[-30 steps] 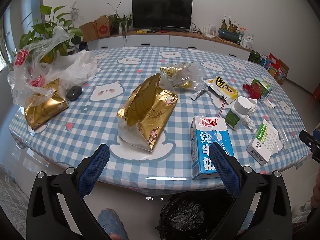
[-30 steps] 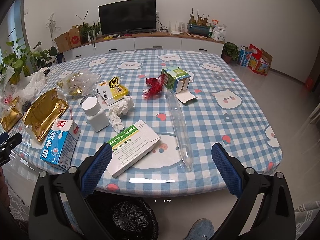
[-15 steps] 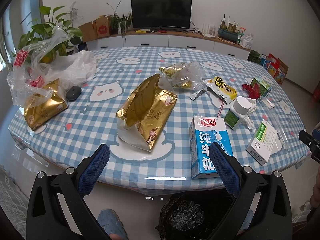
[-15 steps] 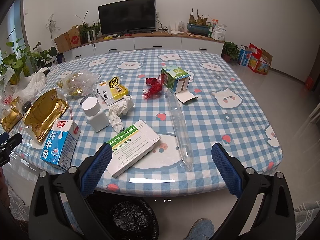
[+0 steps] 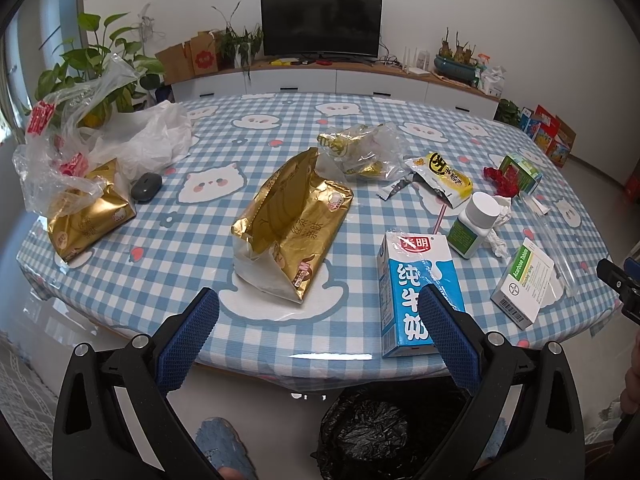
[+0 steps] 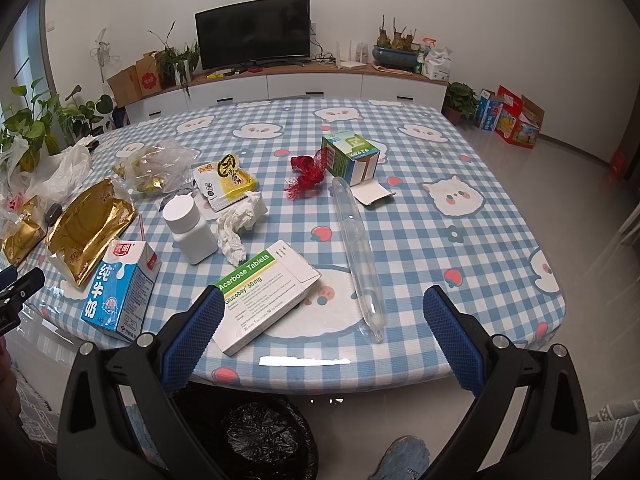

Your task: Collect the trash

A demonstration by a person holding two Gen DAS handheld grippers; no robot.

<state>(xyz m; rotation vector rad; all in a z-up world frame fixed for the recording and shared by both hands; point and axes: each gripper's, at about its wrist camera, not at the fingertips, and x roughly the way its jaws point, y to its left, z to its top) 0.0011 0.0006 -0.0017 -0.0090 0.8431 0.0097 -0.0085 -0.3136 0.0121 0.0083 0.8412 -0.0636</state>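
Trash lies scattered on a blue checked table (image 5: 160, 248). A torn gold bag (image 5: 292, 224) sits ahead of my open left gripper (image 5: 318, 312), with a blue milk carton (image 5: 416, 284) by its right finger. A white pill bottle (image 5: 474, 220), crumpled tissue (image 6: 240, 224) and a tablet box (image 6: 264, 292) lie further right. My right gripper (image 6: 320, 312) hangs open at the table's near edge, the tablet box behind its left finger, a clear plastic tube (image 6: 358, 256) between its fingers. Both grippers hold nothing.
A bin lined with a black bag (image 5: 372, 436) (image 6: 260, 436) stands on the floor under the table's near edge. A second gold bag (image 5: 84, 216), clear plastic bags (image 5: 80, 140), a yellow wrapper (image 6: 224, 180), red netting (image 6: 308, 172) and a green carton (image 6: 352, 156) also lie on the table.
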